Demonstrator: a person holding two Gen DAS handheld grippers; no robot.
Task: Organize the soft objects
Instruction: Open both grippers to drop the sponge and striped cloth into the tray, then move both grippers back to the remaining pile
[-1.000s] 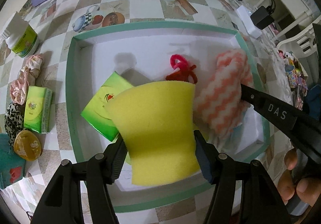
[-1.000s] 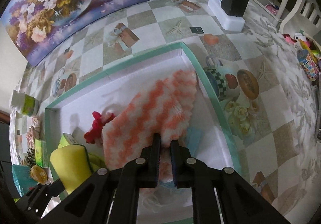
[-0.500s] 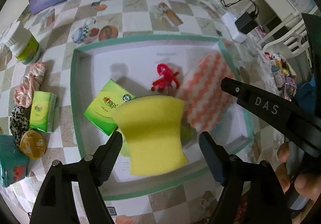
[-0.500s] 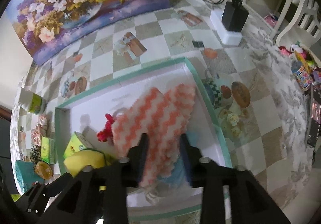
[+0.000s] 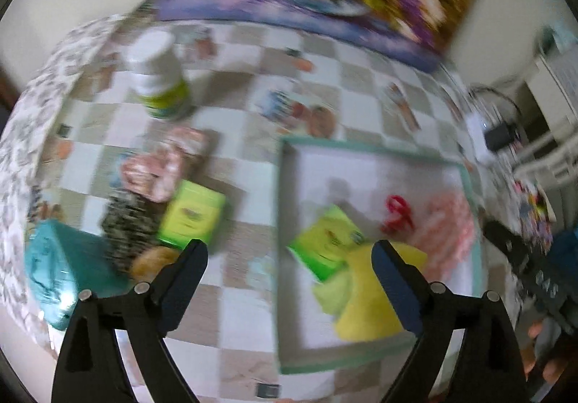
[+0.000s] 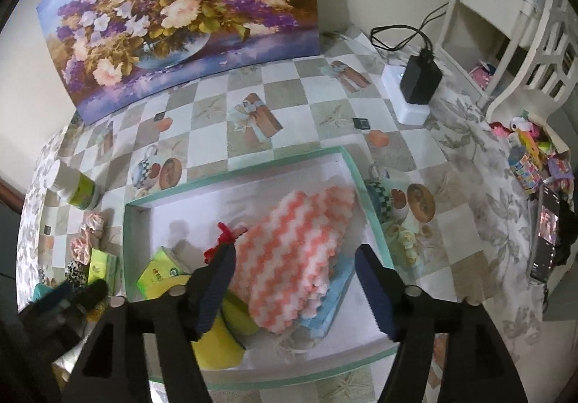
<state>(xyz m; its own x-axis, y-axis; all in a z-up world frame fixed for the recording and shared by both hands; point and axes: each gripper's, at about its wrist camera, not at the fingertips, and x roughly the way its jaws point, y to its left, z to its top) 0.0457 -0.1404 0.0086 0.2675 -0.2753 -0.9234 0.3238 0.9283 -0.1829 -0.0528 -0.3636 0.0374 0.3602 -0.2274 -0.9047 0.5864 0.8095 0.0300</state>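
Looking down past our two grippers, so nearest stuff first:

Right gripper (image 6: 294,260): jaws wide and opening, nothing pinched. We've got it hanging above the box, pads clear of the cloth underneath.

Left gripper (image 5: 289,254): jaws also wide and opening, empty. It sits over the tablecloth at the box's left wall; that view is pretty blurry.

Sponge (image 6: 216,345): yellow, lying in the near left corner of the box, partly on top of the green pack.

Cloth (image 6: 289,258): pink-and-white zigzag, fluffy, lying on the box floor toward the right side, its near edge over a light blue towel (image 6: 334,298).

Green pack (image 6: 159,271): tissue pack by the look of it, inside the box by the left wall, touching the sponge.

Red thing (image 6: 220,240): small and twisty, just beside the far left edge of the cloth. We can't tell what it is.

Box (image 6: 238,173): shallow, white inside with a teal rim, sitting on the checkered tablecloth.

Outside the box, left: a second green pack (image 5: 191,218), a leopard-print scrunchie (image 5: 126,222), a pink scrunchie (image 5: 159,168) and a teal pouch (image 5: 54,273), all bunched close together.

Bottle (image 5: 159,81): white with a green label, upright, farther back on the left.

Painting (image 6: 173,12): flowers, leaning against the wall at the back.
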